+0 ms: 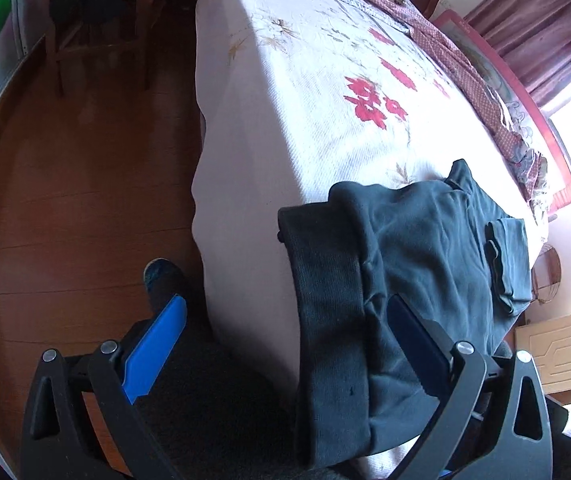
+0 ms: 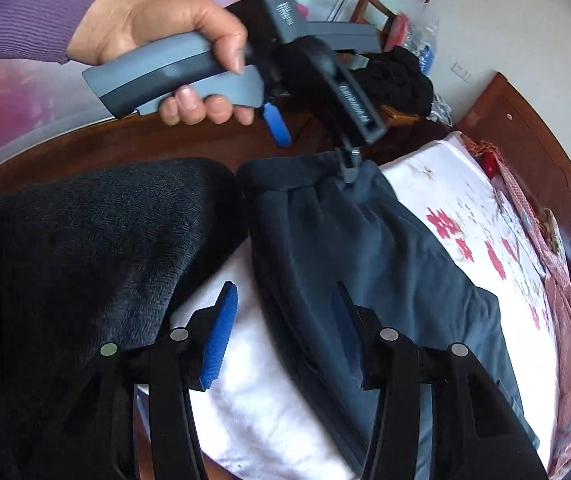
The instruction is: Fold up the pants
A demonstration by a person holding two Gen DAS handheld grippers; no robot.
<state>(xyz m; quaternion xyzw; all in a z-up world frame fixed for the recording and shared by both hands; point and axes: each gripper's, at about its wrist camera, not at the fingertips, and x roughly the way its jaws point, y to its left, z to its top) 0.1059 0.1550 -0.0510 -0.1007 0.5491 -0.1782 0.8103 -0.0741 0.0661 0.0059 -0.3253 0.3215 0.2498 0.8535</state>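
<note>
Dark teal pants (image 1: 413,256) lie folded on the near corner of the flowered bed (image 1: 305,92), and their ribbed waistband (image 1: 325,280) hangs over the mattress edge. My left gripper (image 1: 285,300) is open wide. Its right finger is over the pants and its left finger over the floor. In the right wrist view a hand (image 2: 157,28) holds that left gripper (image 2: 317,160) above the waistband (image 2: 285,172). My right gripper (image 2: 285,286) is open just above the pants (image 2: 385,264). The folded edge lies between its pads without being pinched.
The person's dark trouser leg (image 2: 85,260) and shoe (image 1: 161,276) stand against the bed side. A wooden chair with black clothes (image 1: 89,0) is on the brown floor (image 1: 65,180). A pink patterned quilt (image 1: 481,92) runs along the bed's far side. A wooden headboard (image 2: 525,140) stands behind.
</note>
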